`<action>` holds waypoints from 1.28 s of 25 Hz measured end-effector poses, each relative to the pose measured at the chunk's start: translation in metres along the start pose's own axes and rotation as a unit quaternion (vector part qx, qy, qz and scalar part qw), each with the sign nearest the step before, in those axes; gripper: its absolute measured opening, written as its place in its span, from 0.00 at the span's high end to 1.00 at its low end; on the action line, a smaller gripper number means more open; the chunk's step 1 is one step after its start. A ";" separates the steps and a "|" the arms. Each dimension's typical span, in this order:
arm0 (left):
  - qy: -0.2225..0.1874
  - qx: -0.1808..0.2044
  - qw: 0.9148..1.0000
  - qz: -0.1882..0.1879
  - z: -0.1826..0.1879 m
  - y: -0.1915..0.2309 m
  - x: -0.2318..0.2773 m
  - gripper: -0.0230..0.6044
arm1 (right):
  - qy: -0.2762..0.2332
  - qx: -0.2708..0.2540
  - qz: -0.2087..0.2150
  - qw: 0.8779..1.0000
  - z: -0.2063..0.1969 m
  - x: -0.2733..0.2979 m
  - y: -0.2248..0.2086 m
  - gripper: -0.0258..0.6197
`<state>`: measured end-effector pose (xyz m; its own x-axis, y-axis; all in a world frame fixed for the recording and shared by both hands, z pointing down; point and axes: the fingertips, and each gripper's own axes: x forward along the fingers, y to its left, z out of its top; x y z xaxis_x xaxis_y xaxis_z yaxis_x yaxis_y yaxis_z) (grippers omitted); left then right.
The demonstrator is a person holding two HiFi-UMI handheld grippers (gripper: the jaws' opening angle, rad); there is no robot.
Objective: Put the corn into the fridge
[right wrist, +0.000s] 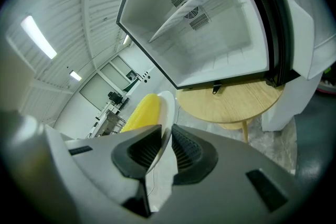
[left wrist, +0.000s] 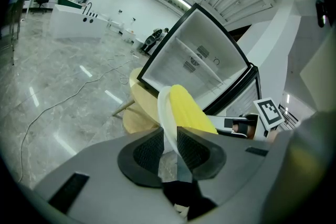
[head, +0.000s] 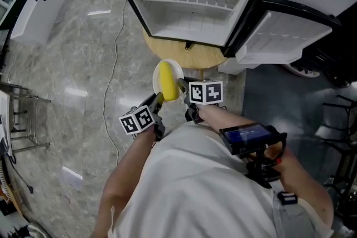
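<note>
The fridge stood open on a round wooden table. Its door swung out to the right of it. The inside of the fridge was white, with a shelf across it.

The corn was not in the fridge yet. It lay on a small white plate that was held up in the air just in front of the fridge, near the edge of the table. The corn was yellow and lay along the middle of the plate, with one end pointing at the fridge.

The left gripper had its two jaws squeezed on the rim of the plate, on the side far from the fridge door. Its black pads touched the plate, with only the thin rim between them. The right gripper was squeezed on the rim too, on the side nearer the fridge door. So both tools held the one plate between them.

A thin cable ran over the shiny grey floor to the left of the fridge.
</note>
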<state>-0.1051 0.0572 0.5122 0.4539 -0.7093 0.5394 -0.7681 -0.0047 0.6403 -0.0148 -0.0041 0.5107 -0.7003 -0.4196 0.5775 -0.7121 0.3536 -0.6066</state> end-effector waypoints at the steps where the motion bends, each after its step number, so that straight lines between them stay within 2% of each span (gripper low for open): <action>1: 0.001 0.002 1.000 0.002 0.005 0.003 0.003 0.83 | 0.000 0.000 0.000 1.000 0.005 0.004 -0.001 0.87; 11: 0.005 0.006 1.000 0.004 0.033 0.012 0.033 0.83 | 0.005 -0.001 -0.001 1.000 0.033 0.030 -0.014 0.87; 32: 0.023 -0.023 0.999 0.014 0.050 0.035 0.090 0.83 | 0.026 0.001 0.001 1.000 0.061 0.074 -0.053 0.87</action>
<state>-0.1143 -0.0419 0.5555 0.4531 -0.6760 0.5811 -0.7597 0.0483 0.6485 -0.0262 -0.1051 0.5524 -0.7038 -0.3746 0.6036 -0.7102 0.3534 -0.6088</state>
